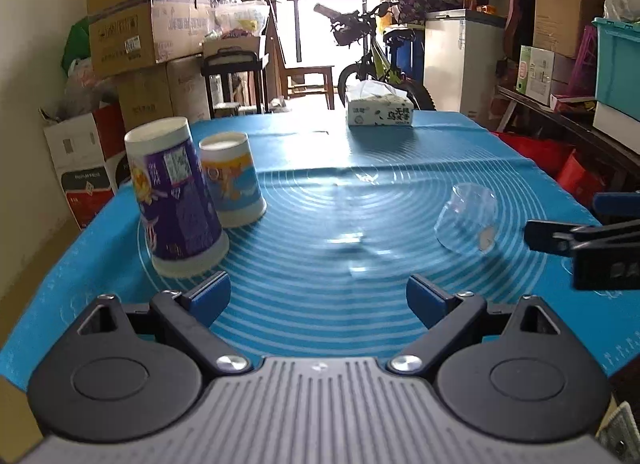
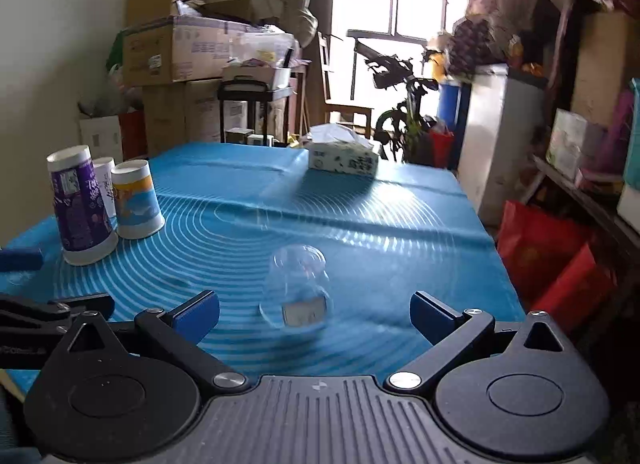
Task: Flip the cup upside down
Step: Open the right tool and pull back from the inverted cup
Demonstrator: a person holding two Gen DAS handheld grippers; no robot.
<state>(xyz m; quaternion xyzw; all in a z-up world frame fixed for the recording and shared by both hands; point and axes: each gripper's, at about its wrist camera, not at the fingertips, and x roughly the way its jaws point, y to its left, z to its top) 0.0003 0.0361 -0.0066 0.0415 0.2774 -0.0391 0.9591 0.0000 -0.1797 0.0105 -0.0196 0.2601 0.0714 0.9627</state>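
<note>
A clear plastic cup point(image 2: 298, 290) with a small white label stands upside down on the blue mat point(image 2: 360, 232), just ahead of my open, empty right gripper point(image 2: 316, 314). It also shows in the left wrist view point(image 1: 468, 223), at the right. My left gripper point(image 1: 318, 296) is open and empty, low over the mat near the front edge. The right gripper's fingers point(image 1: 560, 238) enter the left wrist view from the right, beside the clear cup.
A purple paper cup point(image 1: 176, 199) and an orange-blue paper cup point(image 1: 232, 179) stand upside down at the left; the right wrist view shows a third white cup point(image 2: 105, 183) behind them. A tissue pack point(image 1: 379, 109) lies at the far edge. Boxes, a bicycle and shelves surround the table.
</note>
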